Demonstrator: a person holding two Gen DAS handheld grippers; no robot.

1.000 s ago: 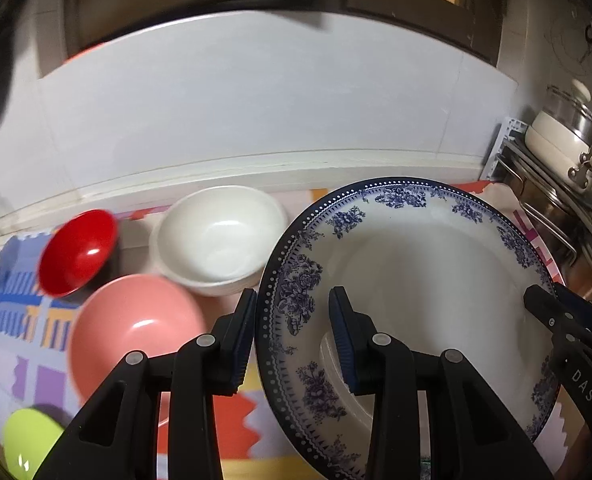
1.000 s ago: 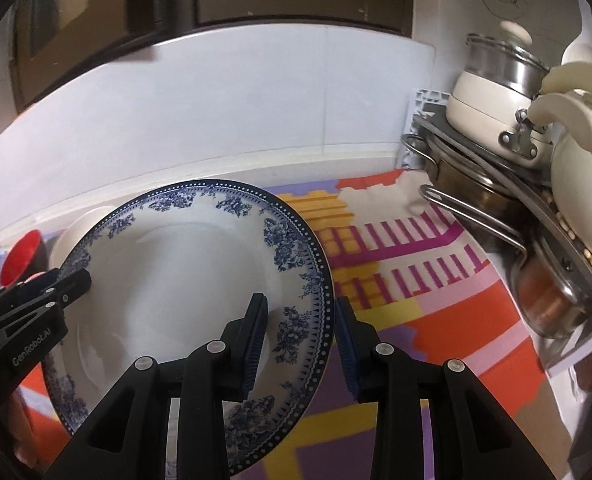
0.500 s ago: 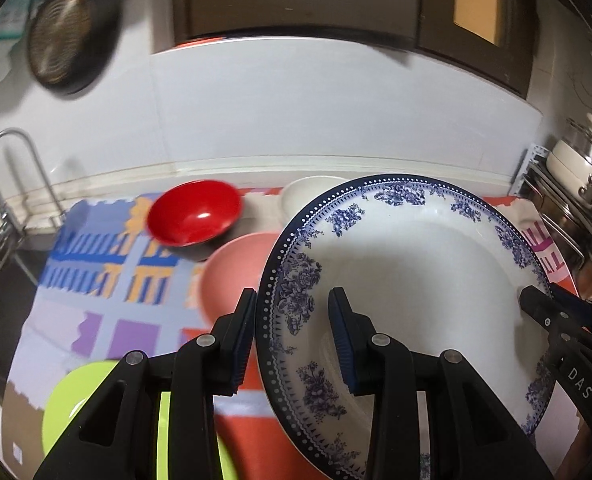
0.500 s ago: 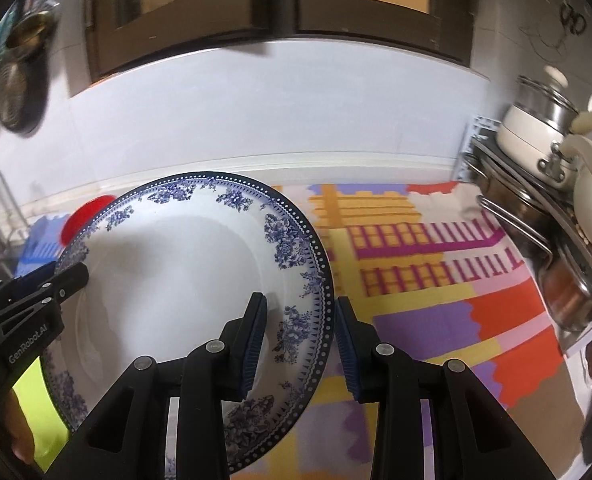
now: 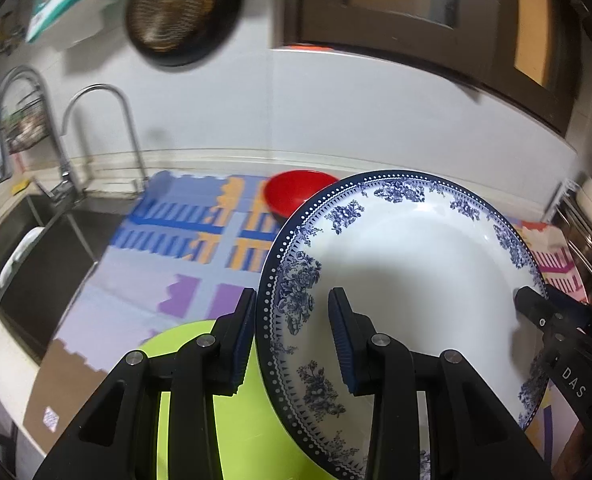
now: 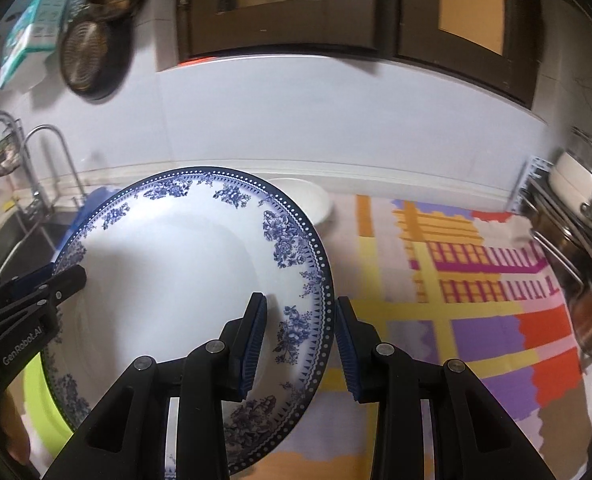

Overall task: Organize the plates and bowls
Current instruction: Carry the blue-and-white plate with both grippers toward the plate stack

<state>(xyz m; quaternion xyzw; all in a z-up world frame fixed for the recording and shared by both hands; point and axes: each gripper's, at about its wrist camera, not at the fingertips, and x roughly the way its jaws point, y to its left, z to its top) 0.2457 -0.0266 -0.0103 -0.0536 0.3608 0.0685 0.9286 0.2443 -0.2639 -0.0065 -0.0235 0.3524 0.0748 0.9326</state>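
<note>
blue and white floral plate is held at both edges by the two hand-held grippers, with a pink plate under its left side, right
Not quite: the plate beneath is lime green, not pink. The left wrist view shows the lime green plate under the left side of the blue and white floral plate. The rest holds: the left hand-held gripper and right hand-held gripper grip opposite edges.

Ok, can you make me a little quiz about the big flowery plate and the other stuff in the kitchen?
1. True or false: both grippers grip the blue-and-white plate at once.
2. Which dish lies under the plate's near-left edge? A) lime-green plate B) black pan C) glass cup
3. Fill in: the bowl behind the plate in the left wrist view is ____.

Key:
1. True: left gripper and right gripper clamp opposite rims.
2. A, the lime-green plate.
3. Red, the red bowl.
</note>
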